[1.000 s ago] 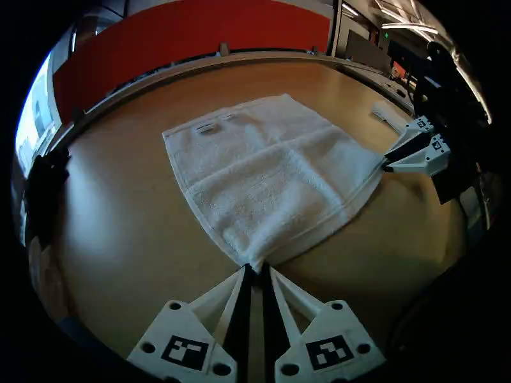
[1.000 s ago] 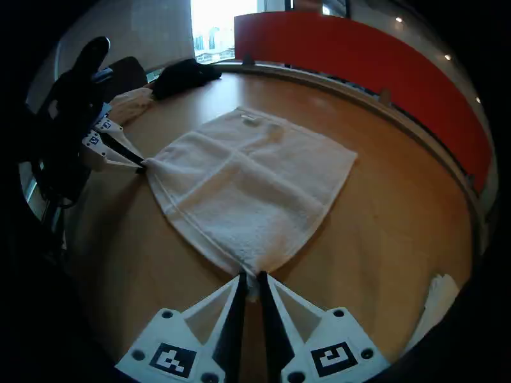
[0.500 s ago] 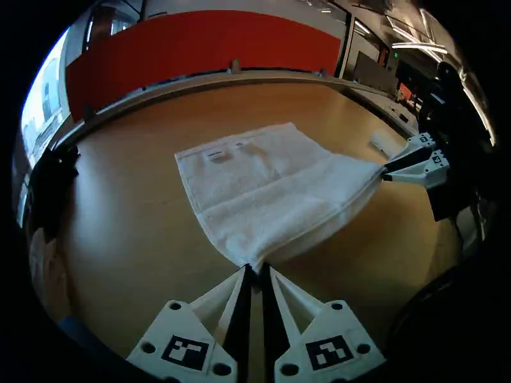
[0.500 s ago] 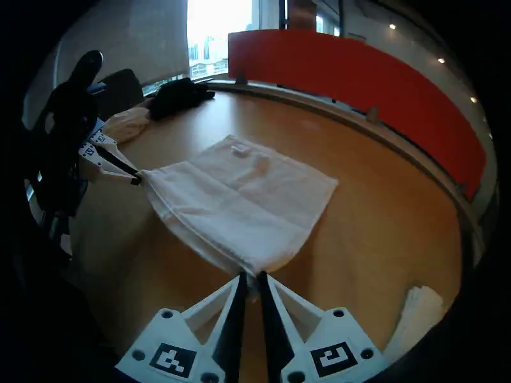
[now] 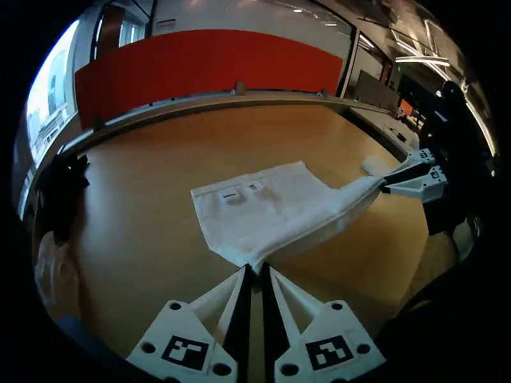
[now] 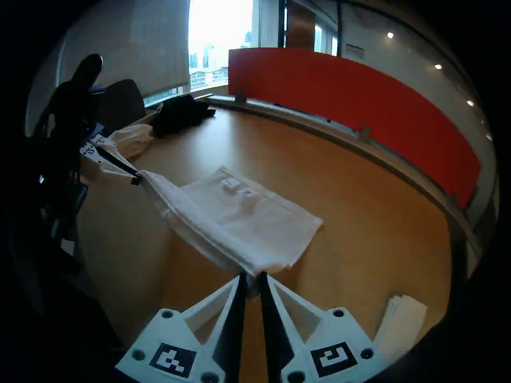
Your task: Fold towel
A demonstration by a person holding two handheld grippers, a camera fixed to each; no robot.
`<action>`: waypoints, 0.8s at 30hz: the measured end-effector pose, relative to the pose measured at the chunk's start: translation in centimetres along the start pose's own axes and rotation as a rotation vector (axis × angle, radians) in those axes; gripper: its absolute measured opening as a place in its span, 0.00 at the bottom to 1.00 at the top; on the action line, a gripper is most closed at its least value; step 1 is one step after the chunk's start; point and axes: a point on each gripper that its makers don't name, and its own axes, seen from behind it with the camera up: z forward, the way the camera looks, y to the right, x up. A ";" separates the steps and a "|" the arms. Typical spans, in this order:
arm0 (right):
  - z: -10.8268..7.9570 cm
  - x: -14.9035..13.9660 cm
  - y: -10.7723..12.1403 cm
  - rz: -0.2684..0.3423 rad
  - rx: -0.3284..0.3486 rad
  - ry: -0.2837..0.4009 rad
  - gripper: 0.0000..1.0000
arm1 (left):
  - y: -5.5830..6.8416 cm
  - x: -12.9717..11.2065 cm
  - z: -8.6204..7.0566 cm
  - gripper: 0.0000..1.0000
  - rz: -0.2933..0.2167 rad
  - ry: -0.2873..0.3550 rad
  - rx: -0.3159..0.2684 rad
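Towel (image 5: 274,207) edge lifted higher, left tool (image 5: 255,269), right tool (image 6: 252,277) pinching corners

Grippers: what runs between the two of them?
A raised edge of the white towel, pinched at one corner by the left gripper and at the other by the right gripper, above the table. The left gripper view shows it.

Left gripper view and right gripper view set low, close over the desk (image 5: 140,210), facing its far edge, crossing angles, towel (image 5: 274,204) shared
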 end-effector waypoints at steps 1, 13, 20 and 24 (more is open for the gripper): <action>-0.3 0.2 0.0 0.001 0.000 0.002 0.15 | 0.1 0.1 -0.3 0.10 -0.007 0.002 -0.002; -2.8 1.6 -0.4 -0.001 0.001 0.016 0.15 | 1.8 0.7 -3.3 0.10 -0.057 0.008 -0.028; -3.5 1.9 -0.6 -0.013 0.003 0.016 0.15 | 2.6 0.4 -4.4 0.10 -0.084 0.004 -0.039; -3.5 2.0 -0.6 -0.016 0.006 0.015 0.15 | 2.6 0.4 -4.4 0.10 -0.086 0.006 -0.037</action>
